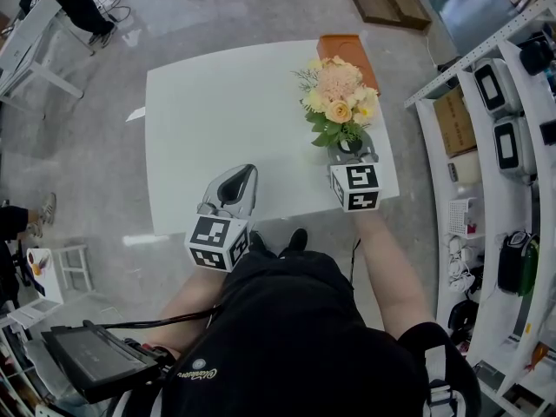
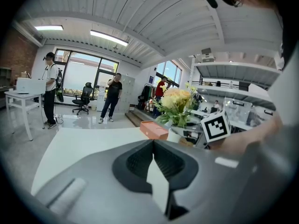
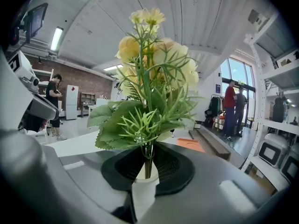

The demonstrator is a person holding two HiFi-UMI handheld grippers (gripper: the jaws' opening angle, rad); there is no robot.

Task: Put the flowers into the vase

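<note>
A bouquet of cream and peach flowers [image 1: 339, 94] with green leaves stands upright at the right side of the white table [image 1: 217, 102]. In the right gripper view its stems [image 3: 148, 160] run down into a white vase [image 3: 145, 190] just below the jaws. My right gripper [image 1: 350, 146] [image 3: 148, 146] is shut on the stems right above the vase's mouth. My left gripper [image 1: 246, 172] [image 2: 153, 143] hovers near the table's front edge, shut and holding nothing. From there the bouquet [image 2: 176, 101] and vase [image 2: 174, 134] lie ahead to the right.
An orange tray [image 1: 346, 50] lies at the table's far edge behind the bouquet. White shelving [image 1: 495, 146] with appliances and boxes runs along the right. People stand far off in the room, and a chair stands at the left.
</note>
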